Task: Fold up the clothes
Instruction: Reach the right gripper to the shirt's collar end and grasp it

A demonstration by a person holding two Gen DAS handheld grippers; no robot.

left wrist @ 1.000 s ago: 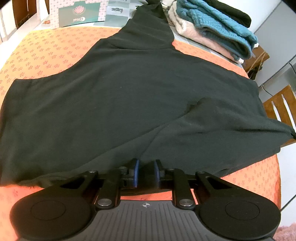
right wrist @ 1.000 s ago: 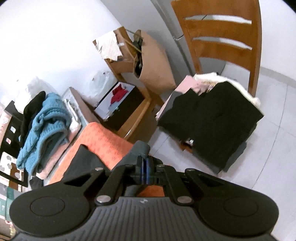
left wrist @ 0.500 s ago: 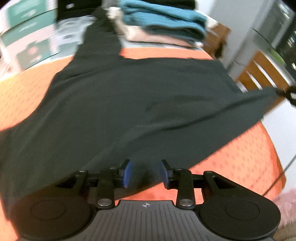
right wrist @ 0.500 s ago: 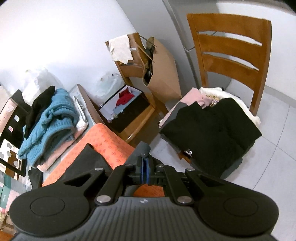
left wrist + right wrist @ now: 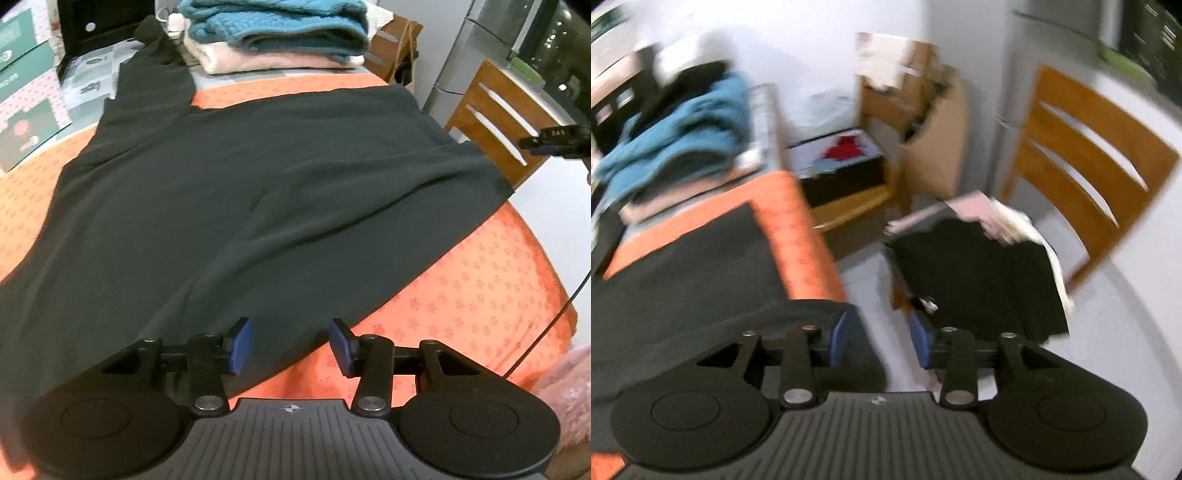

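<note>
A dark garment lies spread nearly flat over the orange tabletop, its near hem at the near edge and one corner hanging off the right edge. The cloth looks thin, soft and light; it will likely drape, stretch and slide on the tabletop rather than hold a crease, so a hem or corner is the sensible hold, pinched through both layers. Left claw: jaws opening, hem beneath them but not pinched. Right claw: jaws opening, the overhanging corner just beside its left pad, released. Beyond, a stack of folded knitwear sits at the far edge; a wooden chair holds more clothes.
</note>
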